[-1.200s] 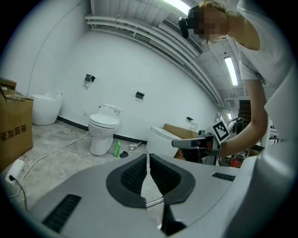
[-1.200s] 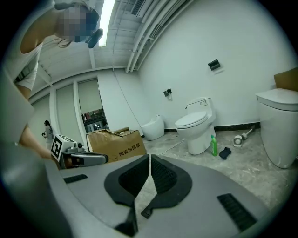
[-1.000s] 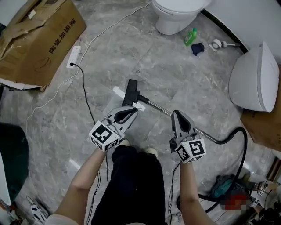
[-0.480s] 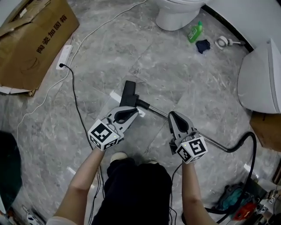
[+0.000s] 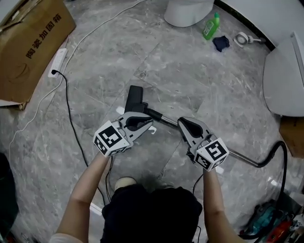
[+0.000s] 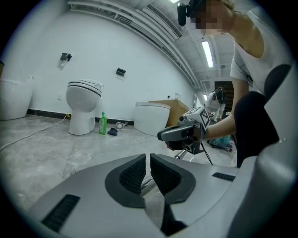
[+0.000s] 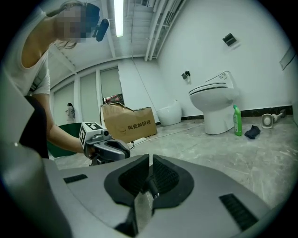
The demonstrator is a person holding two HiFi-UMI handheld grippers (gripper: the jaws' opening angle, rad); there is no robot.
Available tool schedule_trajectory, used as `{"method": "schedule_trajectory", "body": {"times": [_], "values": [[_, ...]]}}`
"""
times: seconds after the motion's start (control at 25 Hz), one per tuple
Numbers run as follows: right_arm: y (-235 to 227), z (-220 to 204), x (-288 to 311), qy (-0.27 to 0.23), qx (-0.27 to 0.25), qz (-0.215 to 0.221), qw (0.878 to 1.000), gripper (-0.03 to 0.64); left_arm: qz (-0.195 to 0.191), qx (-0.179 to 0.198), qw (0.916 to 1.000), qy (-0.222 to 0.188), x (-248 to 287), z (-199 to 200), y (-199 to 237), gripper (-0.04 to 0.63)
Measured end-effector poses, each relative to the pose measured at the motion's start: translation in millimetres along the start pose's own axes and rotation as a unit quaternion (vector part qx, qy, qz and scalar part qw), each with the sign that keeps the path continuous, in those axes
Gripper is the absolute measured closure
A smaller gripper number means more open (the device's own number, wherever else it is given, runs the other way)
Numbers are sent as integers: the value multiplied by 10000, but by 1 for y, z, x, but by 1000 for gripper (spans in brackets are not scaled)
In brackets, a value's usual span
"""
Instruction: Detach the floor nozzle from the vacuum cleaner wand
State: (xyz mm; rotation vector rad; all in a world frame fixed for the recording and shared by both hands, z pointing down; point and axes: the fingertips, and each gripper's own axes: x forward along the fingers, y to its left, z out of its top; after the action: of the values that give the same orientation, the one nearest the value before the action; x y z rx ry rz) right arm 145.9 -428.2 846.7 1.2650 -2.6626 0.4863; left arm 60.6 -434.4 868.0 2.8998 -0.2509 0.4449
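Note:
The black floor nozzle (image 5: 134,99) lies on the grey marble floor, joined to the metal wand (image 5: 166,119), which runs down-right to a black hose (image 5: 281,159). My left gripper (image 5: 150,124) hovers over the wand just behind the nozzle joint, jaws shut with nothing between them. My right gripper (image 5: 183,123) hangs over the wand a little further right, also shut and empty. In the left gripper view the wand (image 6: 145,182) shows below the closed pads (image 6: 135,172). The right gripper view shows the dark wand joint (image 7: 152,187) under its closed pads (image 7: 163,175).
A cardboard box (image 5: 26,45) and a white power strip (image 5: 57,61) with a black cable (image 5: 71,111) lie at the left. A toilet base (image 5: 187,12), green bottle (image 5: 210,26), dark cloth (image 5: 221,43) and another white ceramic piece (image 5: 285,78) stand beyond. The person's knees are below.
Both grippers have sunk toward the floor and now sit close over the wand. The head camera has dropped nearer the floor as well. Jaws stay shut.

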Motion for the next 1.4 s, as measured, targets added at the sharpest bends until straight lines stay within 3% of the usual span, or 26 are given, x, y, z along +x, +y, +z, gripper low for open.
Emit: {"method": "schedule_trajectory", "body": {"times": [0.16,0.28,0.44,0.64,0.8,0.92,1.0,1.04,1.08,1.12,1.2,1.4], "values": [[-2,-30,9,474,-285,86,9984,597,-167,251,9990,334,9,-19,5,569],[-3,-55,16,1050,-624,133,9924,521,-320,609,9948,747,18,-34,6,464],[-9,-87,27,1900,-1275,235,9732,464,-639,1326,9771,1538,36,-61,11,405],[-23,-125,42,2888,-2070,194,9345,439,-1023,2330,9295,2671,58,-92,23,370],[-28,-156,52,3449,-2308,127,9097,439,-1179,3010,8756,3588,69,-124,33,364],[-35,-168,58,3622,-2519,-81,8974,439,-1116,3533,8392,3980,79,-140,42,364],[-38,-178,58,3847,-2856,-177,8776,442,-999,3885,8138,4206,83,-147,50,368],[-40,-182,58,3963,-3012,-219,8670,448,-952,3984,8052,4287,83,-149,54,389],[-41,-184,57,4026,-3104,-258,8608,456,-913,3989,8044,4307,83,-150,56,394],[-41,-185,57,4032,-3123,-292,8597,457,-878,3935,8086,4286,84,-150,57,402],[-40,-183,56,3959,-3072,-340,8647,459,-806,3885,8150,4223,83,-149,57,403],[-35,-178,54,3862,-3147,-339,8664,460,-733,3841,8195,4190,76,-145,54,407]]}}
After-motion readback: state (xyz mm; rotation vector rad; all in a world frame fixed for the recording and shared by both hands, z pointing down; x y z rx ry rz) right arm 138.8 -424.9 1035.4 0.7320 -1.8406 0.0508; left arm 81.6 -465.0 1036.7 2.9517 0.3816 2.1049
